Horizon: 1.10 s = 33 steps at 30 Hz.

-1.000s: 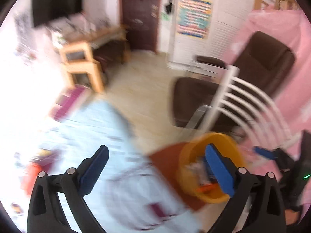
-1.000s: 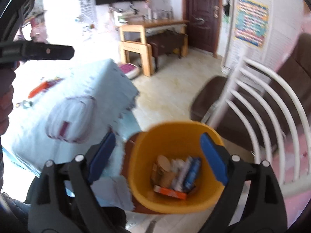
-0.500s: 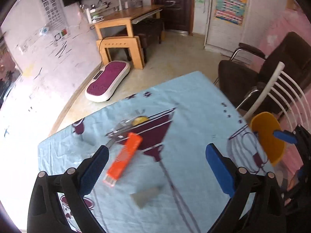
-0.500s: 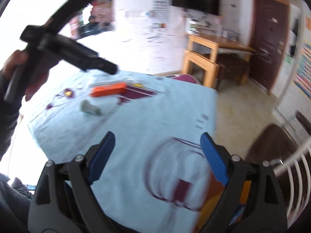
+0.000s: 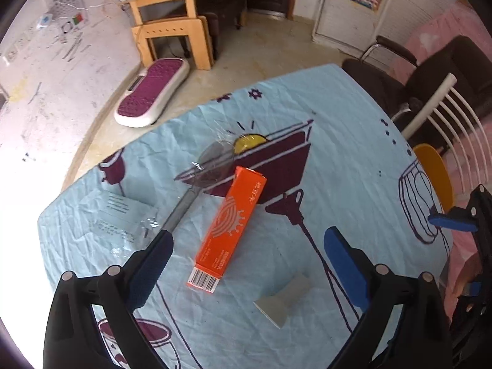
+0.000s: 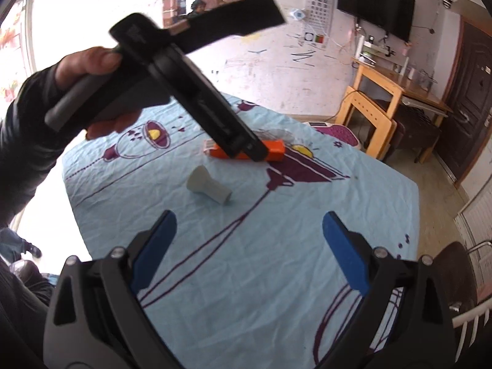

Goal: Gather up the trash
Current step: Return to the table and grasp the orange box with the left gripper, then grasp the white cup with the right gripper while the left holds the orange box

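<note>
On the bench (image 5: 338, 117), your orange box (image 5: 229, 230) lies flat beside a grey scrap (image 5: 284, 298); left tool (image 5: 246, 264) closing, right tool (image 6: 249, 252) opening, both empty.

The cloth (image 5: 338, 141) on the desk is light blue with dark purple line drawings and a yellow spot. The box (image 5: 230, 227) is orange with white swirls and a barcode. The cardboard piece (image 5: 283, 301) is grey. The bin (image 5: 433, 172) is yellow-orange.
</note>
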Motion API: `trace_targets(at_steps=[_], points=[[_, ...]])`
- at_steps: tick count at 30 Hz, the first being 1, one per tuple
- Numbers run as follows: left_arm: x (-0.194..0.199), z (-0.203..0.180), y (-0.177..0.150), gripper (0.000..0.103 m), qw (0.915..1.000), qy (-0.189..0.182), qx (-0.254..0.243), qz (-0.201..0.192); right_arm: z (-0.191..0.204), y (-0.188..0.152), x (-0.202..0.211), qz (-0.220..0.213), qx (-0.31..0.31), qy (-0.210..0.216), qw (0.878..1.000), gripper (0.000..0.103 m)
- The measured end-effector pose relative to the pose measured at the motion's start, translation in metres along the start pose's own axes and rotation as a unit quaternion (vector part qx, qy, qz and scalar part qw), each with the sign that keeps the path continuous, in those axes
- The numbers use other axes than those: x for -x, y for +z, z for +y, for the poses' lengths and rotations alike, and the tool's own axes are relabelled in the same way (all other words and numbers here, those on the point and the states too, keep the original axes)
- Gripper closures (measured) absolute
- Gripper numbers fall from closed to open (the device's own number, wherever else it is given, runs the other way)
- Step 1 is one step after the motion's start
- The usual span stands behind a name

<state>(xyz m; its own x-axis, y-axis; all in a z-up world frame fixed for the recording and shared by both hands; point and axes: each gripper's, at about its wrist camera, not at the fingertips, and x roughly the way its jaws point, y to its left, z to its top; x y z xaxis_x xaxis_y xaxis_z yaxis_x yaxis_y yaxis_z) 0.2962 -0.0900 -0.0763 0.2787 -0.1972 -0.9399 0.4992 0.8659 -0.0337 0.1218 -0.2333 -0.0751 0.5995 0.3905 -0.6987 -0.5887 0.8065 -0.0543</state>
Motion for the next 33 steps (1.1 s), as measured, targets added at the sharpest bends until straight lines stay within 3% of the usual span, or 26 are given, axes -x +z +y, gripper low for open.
trace_targets(at_steps=[5, 13, 16, 17, 18, 24, 28, 33], points=[[-0.019, 0.007, 0.005, 0.042, 0.9991, -0.027, -0.005, 0.033, 0.005, 0.007, -0.010, 0.007, 0.019, 0.003, 1.000, 0.011], [-0.037, 0.011, 0.001, 0.044, 0.9988, -0.018, -0.010, 0.045, 0.003, 0.011, -0.022, 0.019, 0.018, 0.002, 1.000, 0.011], [-0.043, 0.012, -0.001, 0.063, 0.9989, -0.009, -0.013, 0.044, 0.007, 0.014, -0.026, 0.020, 0.023, 0.004, 1.000, 0.011], [-0.043, 0.012, -0.001, 0.074, 0.9989, -0.007, -0.013, 0.044, 0.008, 0.016, -0.027, 0.021, 0.025, 0.004, 0.999, 0.011], [-0.044, 0.012, -0.003, 0.077, 0.9989, -0.004, -0.017, 0.043, 0.009, 0.017, -0.028, 0.021, 0.027, 0.005, 0.999, 0.010], [-0.040, 0.012, -0.010, 0.079, 0.9993, -0.008, -0.022, 0.029, 0.019, 0.027, -0.049, 0.044, 0.046, 0.031, 0.997, 0.007], [-0.032, 0.023, -0.019, 0.084, 0.9992, -0.033, -0.007, 0.023, 0.032, 0.032, -0.074, 0.075, 0.078, 0.050, 0.993, 0.007], [-0.006, 0.043, -0.037, 0.084, 0.9994, -0.029, 0.016, -0.008, 0.040, 0.036, -0.098, 0.106, 0.104, 0.074, 0.986, 0.007]])
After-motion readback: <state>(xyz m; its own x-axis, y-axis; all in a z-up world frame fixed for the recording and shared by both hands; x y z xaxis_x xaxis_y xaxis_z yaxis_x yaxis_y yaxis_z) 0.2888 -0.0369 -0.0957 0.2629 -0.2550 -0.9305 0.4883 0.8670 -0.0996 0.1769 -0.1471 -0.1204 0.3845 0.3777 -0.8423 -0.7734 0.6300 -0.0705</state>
